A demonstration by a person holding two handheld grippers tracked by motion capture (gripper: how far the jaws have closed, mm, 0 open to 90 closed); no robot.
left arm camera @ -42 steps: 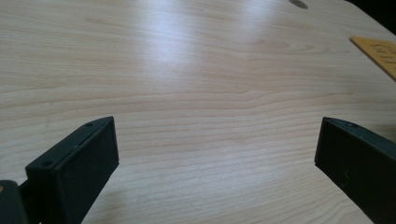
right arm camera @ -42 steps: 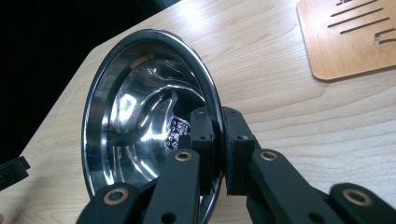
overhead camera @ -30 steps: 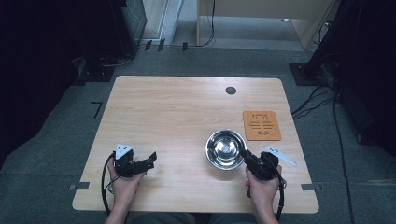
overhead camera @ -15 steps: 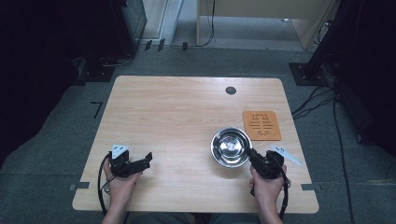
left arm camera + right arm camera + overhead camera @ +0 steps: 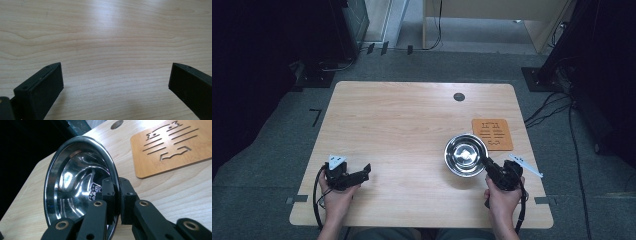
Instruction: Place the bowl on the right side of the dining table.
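Got my right gripper pinched onto the rim of the steel bowl, lower right of the high view, just below-left of the wooden trivet. Bowl's tipped in the right gripper view, so I'd say lift slowly and keep the wrist level. My left gripper sits wide apart, idle, lower left on the table.

A: Tally on the table?
B: One steel bowl. One wooden trivet.
A: Grippers?
B: Two: left gripper, right gripper, one per hand. Two black fingers each.
A: Holes in the top?
B: One round grommet hole.
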